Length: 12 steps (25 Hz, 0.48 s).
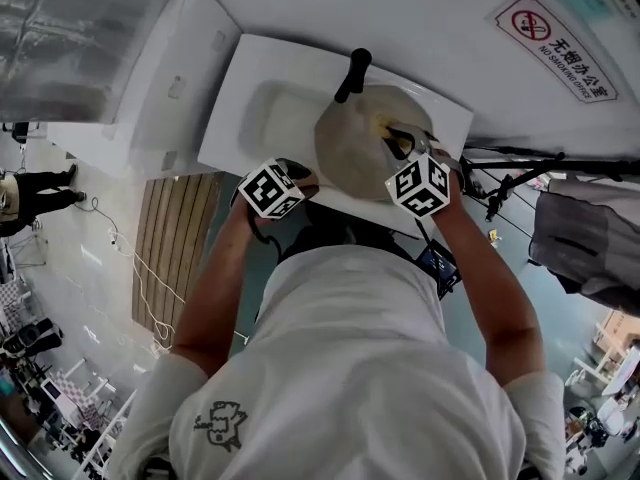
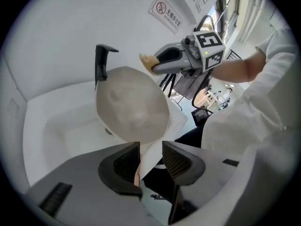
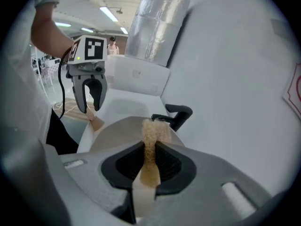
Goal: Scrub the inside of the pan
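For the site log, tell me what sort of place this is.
Probably a washing-up corner in a big workshop hall: a white sink with a black tap, a no-smoking sign on the wall, and a pan and sponge held over it.

Office washing corner: white sink (image 1: 226, 118), black tap (image 1: 352, 75), no-smoking-office sign (image 1: 552, 48).

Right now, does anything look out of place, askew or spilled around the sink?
Nothing stands out. The pan is tilted over the sink, but the left gripper holds its handle and the right gripper holds the sponge. No spill shows.
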Available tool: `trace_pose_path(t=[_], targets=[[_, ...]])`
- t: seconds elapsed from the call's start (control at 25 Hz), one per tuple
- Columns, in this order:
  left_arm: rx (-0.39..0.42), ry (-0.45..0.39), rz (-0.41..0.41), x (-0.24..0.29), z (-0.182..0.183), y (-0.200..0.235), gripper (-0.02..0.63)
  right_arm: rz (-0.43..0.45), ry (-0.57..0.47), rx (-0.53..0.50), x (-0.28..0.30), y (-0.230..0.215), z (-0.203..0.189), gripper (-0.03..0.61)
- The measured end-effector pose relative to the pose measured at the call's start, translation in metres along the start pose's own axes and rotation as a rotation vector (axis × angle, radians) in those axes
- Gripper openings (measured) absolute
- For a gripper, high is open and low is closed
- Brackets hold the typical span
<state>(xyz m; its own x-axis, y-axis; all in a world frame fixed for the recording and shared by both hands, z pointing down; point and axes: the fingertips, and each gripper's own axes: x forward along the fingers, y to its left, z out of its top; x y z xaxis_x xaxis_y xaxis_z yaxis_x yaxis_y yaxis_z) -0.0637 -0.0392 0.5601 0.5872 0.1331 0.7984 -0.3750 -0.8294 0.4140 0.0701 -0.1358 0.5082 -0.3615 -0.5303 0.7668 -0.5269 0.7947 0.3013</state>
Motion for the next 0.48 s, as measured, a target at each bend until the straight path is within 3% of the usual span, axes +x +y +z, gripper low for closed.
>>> trace_pose_path(t=[0.32,0.48], targets=[[0.026,-0.273,0.148,-0.028,0.078,-0.023,0.137,0.0,-0.143,0.107,-0.051,-0.01,0.007,0.064],[0.055,-0.415,0.224,-0.044,0.111,-0.042,0.093,0.003,-0.184,0.153,-0.069,-0.013,0.006,0.064]])
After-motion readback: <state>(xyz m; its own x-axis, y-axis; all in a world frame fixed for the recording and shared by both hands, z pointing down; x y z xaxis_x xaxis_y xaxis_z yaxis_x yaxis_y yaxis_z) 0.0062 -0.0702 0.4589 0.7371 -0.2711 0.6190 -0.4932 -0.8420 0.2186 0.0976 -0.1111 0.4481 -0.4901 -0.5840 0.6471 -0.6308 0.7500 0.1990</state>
